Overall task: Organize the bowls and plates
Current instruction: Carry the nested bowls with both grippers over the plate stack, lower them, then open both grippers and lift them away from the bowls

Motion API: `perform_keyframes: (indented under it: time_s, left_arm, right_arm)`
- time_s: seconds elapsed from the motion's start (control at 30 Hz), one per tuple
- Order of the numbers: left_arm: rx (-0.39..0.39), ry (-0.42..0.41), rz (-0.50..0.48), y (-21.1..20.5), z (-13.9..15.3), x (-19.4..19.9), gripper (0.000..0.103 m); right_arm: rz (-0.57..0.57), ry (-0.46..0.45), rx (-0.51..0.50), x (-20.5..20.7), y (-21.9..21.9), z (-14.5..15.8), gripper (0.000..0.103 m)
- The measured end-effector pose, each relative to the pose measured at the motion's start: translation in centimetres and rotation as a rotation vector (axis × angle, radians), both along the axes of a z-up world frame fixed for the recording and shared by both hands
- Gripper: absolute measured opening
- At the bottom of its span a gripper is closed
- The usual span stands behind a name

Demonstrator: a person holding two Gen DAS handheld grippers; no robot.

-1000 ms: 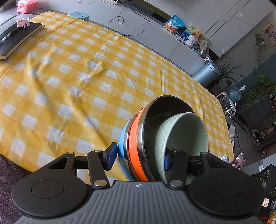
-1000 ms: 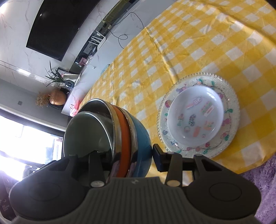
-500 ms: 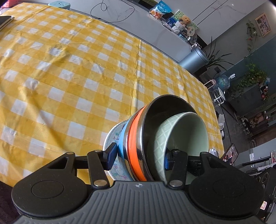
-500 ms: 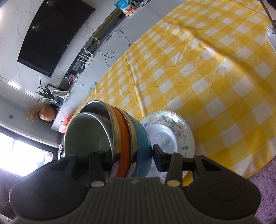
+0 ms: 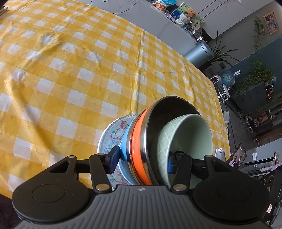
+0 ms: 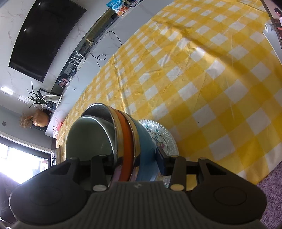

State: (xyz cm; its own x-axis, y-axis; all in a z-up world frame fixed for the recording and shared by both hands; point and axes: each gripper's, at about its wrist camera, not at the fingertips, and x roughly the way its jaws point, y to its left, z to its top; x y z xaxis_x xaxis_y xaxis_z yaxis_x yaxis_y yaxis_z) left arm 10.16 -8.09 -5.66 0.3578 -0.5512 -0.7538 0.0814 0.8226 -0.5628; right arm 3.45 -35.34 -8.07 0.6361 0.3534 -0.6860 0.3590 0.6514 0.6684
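A nested stack of four bowls [image 5: 169, 141], tipped sideways, is clamped between the left gripper [image 5: 141, 160] and right gripper [image 6: 135, 162] above one patterned plate [image 5: 114, 133] near the checked tablecloth [image 5: 70, 70]'s edge.

Plate [image 5: 112, 133] mostly hidden behind bowl stack [image 5: 139, 141] in left view; only a sliver [image 6: 164, 133] clear in right view. Contact between stack and plate not tellable. Right gripper [image 6: 134, 158] inner finger lost behind bowl rims. Plate pattern too small to read. Phone [image 5: 237, 155] screen blurred. Shelf clutter [image 5: 185, 15] too small to name.
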Motion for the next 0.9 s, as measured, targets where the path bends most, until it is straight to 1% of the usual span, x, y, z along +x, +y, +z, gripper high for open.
perform_keyframes:
  time_s: [0.1, 0.17, 0.2, 0.33, 0.47, 0.5, 0.53, 0.57, 0.63, 0.77, 0.83, 0.87, 0.9]
  left_arm:
    - [-0.006, 0.0, -0.002, 0.1, 0.1, 0.0, 0.057]
    - [-0.003, 0.005, -0.003, 0.2, 0.1, 0.0, 0.053]
    - [-0.006, 0.011, -0.001, 0.3, 0.1, 0.0, 0.053]
    - [-0.02, 0.021, 0.005, 0.6, 0.1, 0.2, 0.052]
    - [-0.037, 0.011, 0.013, 0.9, 0.2, 0.1, 0.052]
    - [-0.04, 0.002, 0.013, 0.9, 0.4, 0.1, 0.053]
    - [-0.041, -0.009, 0.011, 0.9, 0.6, 0.0, 0.056]
    - [-0.033, -0.018, 0.012, 0.9, 0.8, 0.0, 0.056]
    - [-0.004, -0.047, 0.011, 0.8, 1.3, -0.2, 0.057]
    - [0.011, -0.069, 0.016, 1.1, 1.8, -0.6, 0.061]
    - [0.03, -0.096, 0.014, 1.2, 2.4, -0.9, 0.062]
    - [0.044, -0.117, 0.014, 1.3, 2.7, -1.1, 0.062]
    - [0.057, -0.141, 0.015, 1.4, 3.2, -1.4, 0.062]
  right_arm:
    - [-0.005, 0.004, 0.005, 0.0, -0.1, -0.2, 0.043]
    - [-0.008, 0.007, 0.01, 0.0, -0.1, -0.2, 0.044]
    - [-0.006, 0.008, 0.013, 0.1, -0.1, -0.2, 0.046]
    - [-0.01, 0.009, -0.008, 0.2, 0.2, 0.2, 0.05]
    - [-0.012, -0.019, -0.057, -0.1, 0.6, 1.2, 0.053]
    - [-0.014, -0.025, -0.074, -0.2, 0.6, 1.5, 0.054]
    - [-0.014, -0.031, -0.091, -0.3, 0.7, 1.7, 0.058]
    - [-0.014, -0.037, -0.106, -0.3, 0.8, 2.0, 0.06]
    - [-0.015, -0.047, -0.146, -0.4, 1.0, 2.5, 0.062]
    - [-0.006, -0.063, -0.212, -0.6, 1.6, 3.3, 0.063]
    - [0.003, -0.072, -0.239, -0.7, 1.9, 3.7, 0.065]
    - [0.007, -0.081, -0.257, -0.8, 2.2, 4.0, 0.067]
    - [0.01, -0.093, -0.273, -0.9, 2.4, 4.3, 0.073]
